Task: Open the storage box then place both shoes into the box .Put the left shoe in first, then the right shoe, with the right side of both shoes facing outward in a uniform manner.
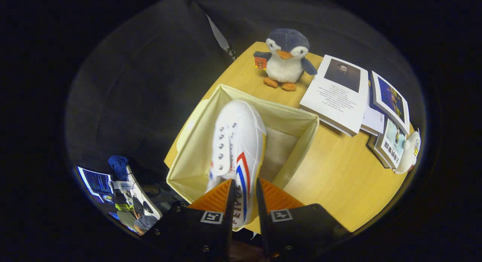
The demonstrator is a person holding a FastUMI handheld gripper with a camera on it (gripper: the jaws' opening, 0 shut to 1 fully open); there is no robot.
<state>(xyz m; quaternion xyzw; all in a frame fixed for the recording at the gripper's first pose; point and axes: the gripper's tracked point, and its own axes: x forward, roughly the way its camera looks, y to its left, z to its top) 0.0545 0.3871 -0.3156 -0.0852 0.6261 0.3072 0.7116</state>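
The gripper [244, 186] has its orange ribbed jaws clamped on the heel end of a white canvas shoe [236, 141], one jaw pressing on each side of it. The shoe runs forward from between the jaws, toe pointing away, with its lace eyelets towards the left jaw and its red and blue stripes towards the right jaw. It hangs over the open mouth of the cream fabric storage box [297, 121], whose walls spread out just ahead of the jaws and on both sides of the shoe; whether the shoe touches the box floor cannot be told. The box stands on the wooden desk [339, 175]. Beyond the box, well ahead of the jaws, a plush penguin [285, 58] stands upright on the desk. To the right of the jaws, past the box's right wall, lie an open book [337, 94] and a few overlapping picture books [391, 122], with a small white plush toy [410, 153] at their far right end.
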